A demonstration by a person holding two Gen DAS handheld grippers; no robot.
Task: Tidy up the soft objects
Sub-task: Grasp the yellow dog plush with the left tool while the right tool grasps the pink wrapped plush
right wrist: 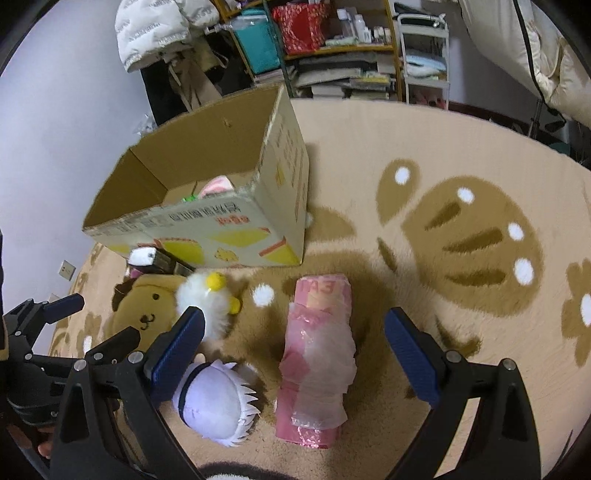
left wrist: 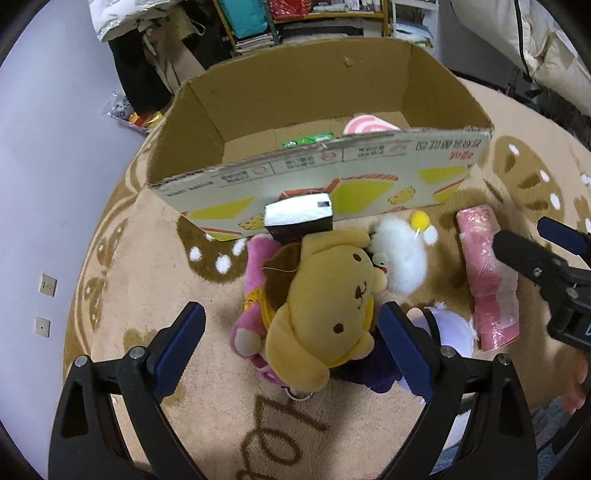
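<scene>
The left gripper [left wrist: 291, 339] hangs over the yellow dog plush [left wrist: 325, 314] with its jaws open wide, one on each side of the toy's head and not pressing on it, while the right gripper [right wrist: 295, 347] hangs with its jaws open just as wide over the pink wrapped bundle [right wrist: 317, 362], holding nothing. The step in hand looks like two pickups for the cardboard box [left wrist: 369, 85], which stands just behind the pile and already holds a pink-and-white swirled thing [left wrist: 365, 125] and something green [left wrist: 306, 141]. To do it well, each pair of jaws should sink low enough to close across the thick middle, since the dog will squash and could slip out by an ear, and the bundle's loose plastic wrap may slide or tear if only the film is pinched. The dog lies on a pink plush [left wrist: 255, 273] and touches the white fluffy toy [left wrist: 400, 258], so it should be lifted straight up to avoid dragging its neighbours; a white and purple doll [right wrist: 218, 398] lies just beside the bundle. Everything rests on a beige shaggy rug [right wrist: 369, 155] with brown patterns on the floor, with crowded shelves [right wrist: 332, 74], a white padded jacket [right wrist: 159, 29] and a pale wall beyond
</scene>
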